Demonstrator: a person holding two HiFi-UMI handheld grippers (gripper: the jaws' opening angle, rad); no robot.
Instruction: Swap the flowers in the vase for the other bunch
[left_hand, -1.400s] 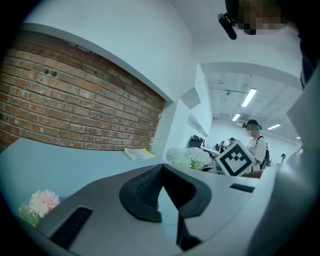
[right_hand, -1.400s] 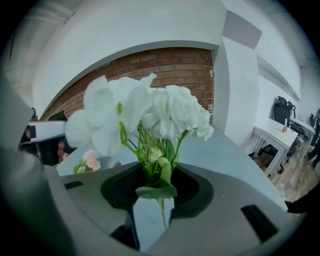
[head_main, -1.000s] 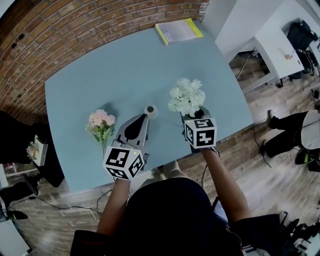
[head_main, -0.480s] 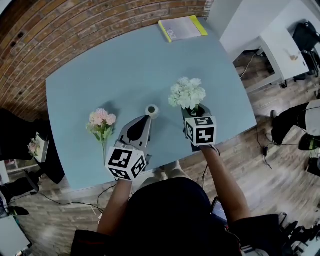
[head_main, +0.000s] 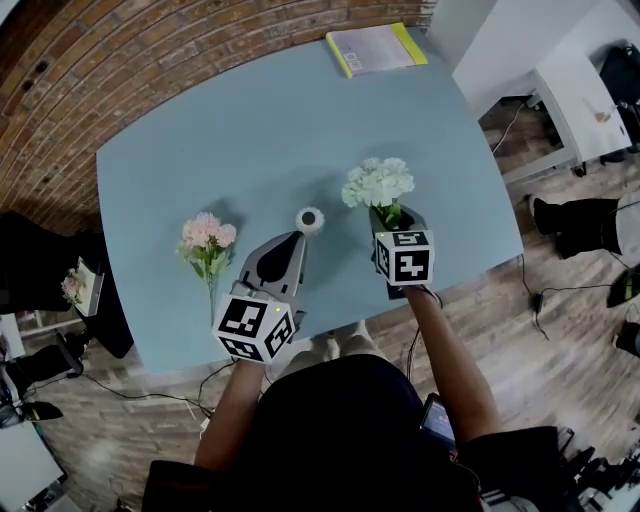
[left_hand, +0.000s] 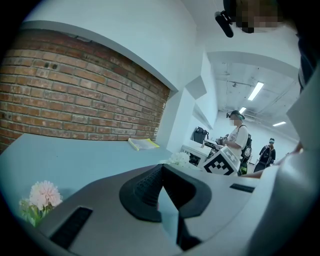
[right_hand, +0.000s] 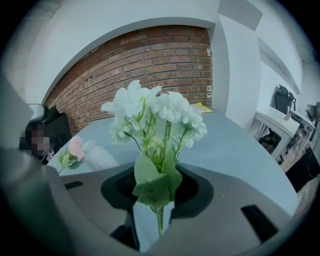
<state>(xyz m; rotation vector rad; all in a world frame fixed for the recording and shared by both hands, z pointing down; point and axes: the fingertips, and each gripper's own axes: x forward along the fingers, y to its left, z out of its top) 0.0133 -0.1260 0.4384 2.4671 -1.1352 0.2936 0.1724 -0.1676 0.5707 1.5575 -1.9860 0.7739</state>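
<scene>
left tool (head_main: 295, 238) shut, right tool (head_main: 396, 220) gripping white flowers (head_main: 378, 183)

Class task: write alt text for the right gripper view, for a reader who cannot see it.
The right gripper holds a bunch of white flowers by the stem, blooms upright in mid-view. Behind, on a pale blue table, are a white vase and, left of it, a pink bunch; a brick wall lies beyond.

A yellow-edged booklet (head_main: 376, 48) lies at the far edge of a blue table (head_main: 250, 130) beside a brick wall (head_main: 120, 50).
</scene>
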